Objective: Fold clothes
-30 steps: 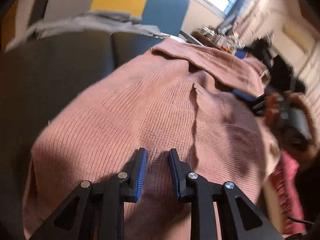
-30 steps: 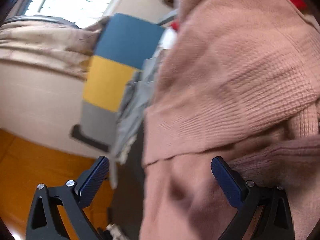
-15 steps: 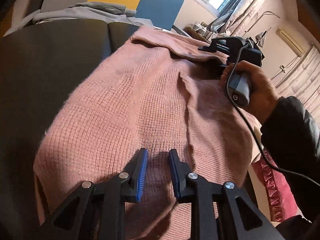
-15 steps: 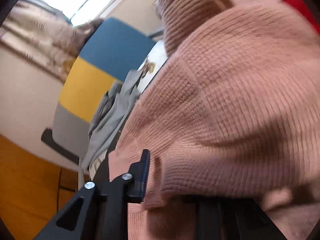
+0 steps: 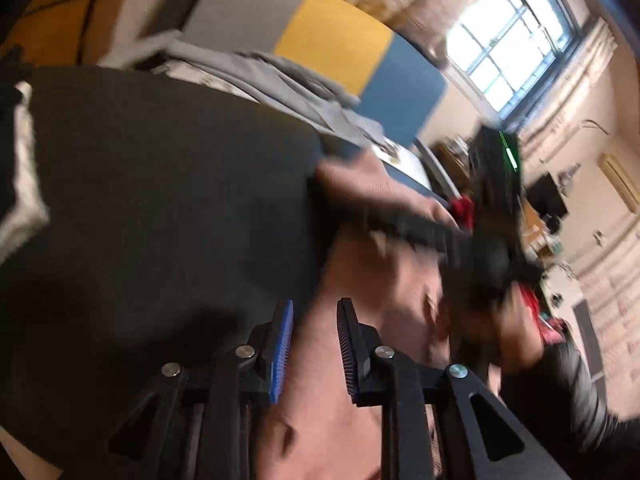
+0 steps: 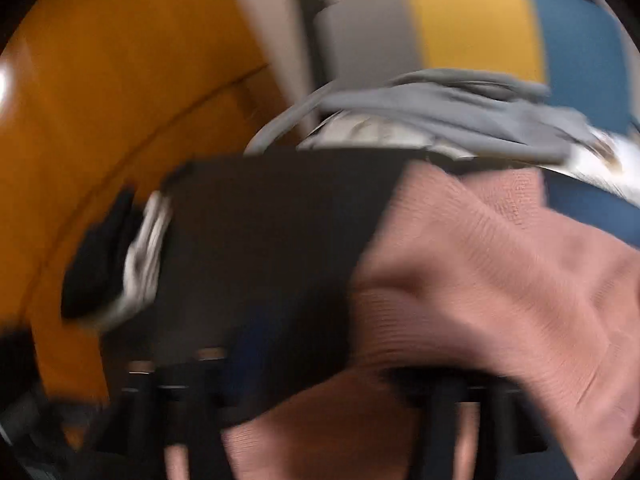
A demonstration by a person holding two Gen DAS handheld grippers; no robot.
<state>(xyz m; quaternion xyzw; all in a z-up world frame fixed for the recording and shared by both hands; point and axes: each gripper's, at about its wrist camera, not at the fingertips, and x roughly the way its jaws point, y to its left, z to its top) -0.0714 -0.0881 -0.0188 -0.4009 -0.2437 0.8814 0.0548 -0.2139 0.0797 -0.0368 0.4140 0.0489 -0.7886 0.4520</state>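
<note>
A pink knit sweater (image 5: 384, 280) lies bunched on the dark work surface (image 5: 160, 200). My left gripper (image 5: 314, 344) hovers over the sweater's left edge, its jaws a narrow gap apart with nothing between them. My right gripper (image 5: 404, 228) shows blurred in the left wrist view, reaching across the sweater's upper part. In the right wrist view the sweater (image 6: 500, 288) drapes over the blurred right fingers (image 6: 248, 376), and the fabric seems pinched there.
A grey garment (image 5: 260, 76) is heaped at the far edge of the dark surface. A grey, yellow and blue panel (image 5: 332, 36) stands behind it. White and black cloth (image 6: 132, 256) lies at the surface's left edge. Orange floor (image 6: 100, 100) lies beyond.
The right gripper has swept left across the sweater, carrying fabric over with it. The left gripper has swung left, so more dark surface shows. Both views are now motion-blurred.
</note>
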